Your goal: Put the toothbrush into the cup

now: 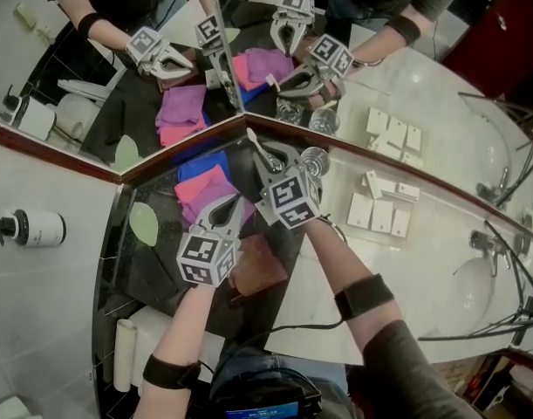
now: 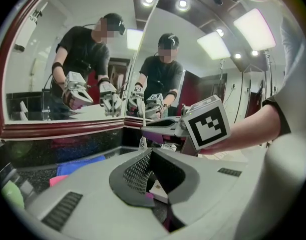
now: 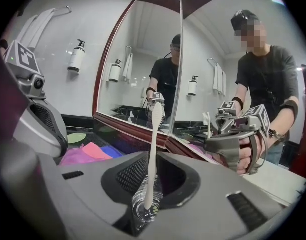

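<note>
The toothbrush (image 3: 152,151) is smooth white plastic. The cup (image 3: 142,210) is clear and glossy, probably glass. The right tongs (image 3: 154,176) are matt grey plastic, their pads (image 3: 132,173) roughly gridded. The counter (image 1: 148,269) is polished dark stone. The cloths (image 1: 205,188) are soft and matt. The mirror frame (image 1: 65,153) is glossy reddish wood.

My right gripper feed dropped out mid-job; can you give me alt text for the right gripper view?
A white toothbrush stands upright between the right gripper's fingers, its lower end inside a clear glass cup directly below. Behind, angled mirrors reflect the person; pink and blue cloths lie at the left.
</note>
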{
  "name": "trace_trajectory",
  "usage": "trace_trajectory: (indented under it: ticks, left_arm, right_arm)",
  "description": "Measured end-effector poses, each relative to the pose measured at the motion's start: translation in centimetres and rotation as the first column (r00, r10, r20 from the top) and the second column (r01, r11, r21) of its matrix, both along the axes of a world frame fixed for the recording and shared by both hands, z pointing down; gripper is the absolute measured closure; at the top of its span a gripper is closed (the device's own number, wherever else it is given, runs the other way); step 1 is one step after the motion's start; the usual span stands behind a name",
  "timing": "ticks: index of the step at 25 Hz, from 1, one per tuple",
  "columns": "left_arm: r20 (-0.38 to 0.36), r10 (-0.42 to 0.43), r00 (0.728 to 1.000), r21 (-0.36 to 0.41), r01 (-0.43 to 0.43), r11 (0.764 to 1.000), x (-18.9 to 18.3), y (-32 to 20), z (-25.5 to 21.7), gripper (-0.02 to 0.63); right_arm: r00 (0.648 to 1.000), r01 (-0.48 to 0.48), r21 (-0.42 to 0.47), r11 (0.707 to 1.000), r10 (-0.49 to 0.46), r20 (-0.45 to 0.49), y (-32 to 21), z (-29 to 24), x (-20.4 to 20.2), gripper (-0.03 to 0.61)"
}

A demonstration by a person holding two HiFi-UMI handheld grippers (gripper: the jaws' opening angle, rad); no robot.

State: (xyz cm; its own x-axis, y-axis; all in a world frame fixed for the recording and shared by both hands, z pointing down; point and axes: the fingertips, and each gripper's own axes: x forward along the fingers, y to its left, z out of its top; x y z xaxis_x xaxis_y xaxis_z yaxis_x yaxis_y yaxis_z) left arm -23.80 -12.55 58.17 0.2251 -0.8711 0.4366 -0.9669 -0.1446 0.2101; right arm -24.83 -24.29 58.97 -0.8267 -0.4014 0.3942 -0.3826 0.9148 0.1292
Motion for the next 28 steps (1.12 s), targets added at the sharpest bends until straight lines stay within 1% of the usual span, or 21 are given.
trace_trajectory:
  ticks: [3,6,10,13,16,17,19,22,28]
  left_arm:
    - [-0.011,-0.012,1.0,-0.008,0.012,1.0,-0.3,0.2,0.2,0.608]
    - [-0.011,-0.012,1.0,-0.004,0.012,1.0,-0.4,0.3,0.1,0.608]
    - [-0.014,-0.016,1.0,-0.003,0.016,1.0,-0.4,0.5,-0.1,0.608]
    - [-0.017,-0.016,1.0,0.001,0.016,1.0,-0.1,0.6,-0.6,0.609]
    - [-0.026,-0.017,1.0,0.01,0.017,1.0,0.2,1.4,-1.8,0.609]
    - [-0.031,-0.019,0.999,0.014,0.019,1.0,0.2,1.8,-2.3,0.609]
    - [-0.039,-0.022,0.999,0.025,0.023,0.999,0.4,2.5,-3.6,0.609]
    - [-0.042,-0.025,0.999,0.045,0.027,0.999,0.8,3.3,-5.6,0.609]
    - [-0.043,-0.027,0.999,0.059,0.03,0.998,1.8,5.5,-8.6,0.609]
  right_arm:
    - [0.999,0.013,-0.005,1.0,-0.013,-0.038,0.3,1.1,-0.2,0.456]
    - [0.999,0.004,-0.004,1.0,-0.004,-0.047,0.1,0.8,0.0,0.454]
    - [1.0,-0.009,-0.018,1.0,0.009,-0.02,-0.1,0.4,0.2,0.454]
    - [1.0,-0.019,-0.015,1.0,0.019,-0.003,0.0,-1.5,0.9,0.454]
    - [1.0,0.003,-0.014,1.0,-0.003,0.005,1.4,-3.5,1.6,0.456]
    - [1.0,0.009,-0.011,1.0,-0.009,0.006,2.0,-4.3,1.9,0.467]
    - [1.0,0.011,-0.003,1.0,-0.011,0.012,3.1,-6.2,3.0,0.515]
    - [0.999,-0.004,0.01,1.0,0.004,0.034,4.5,-9.2,4.9,0.549]
    - [0.995,-0.047,0.034,0.998,0.043,0.09,7.5,-14.2,9.3,0.558]
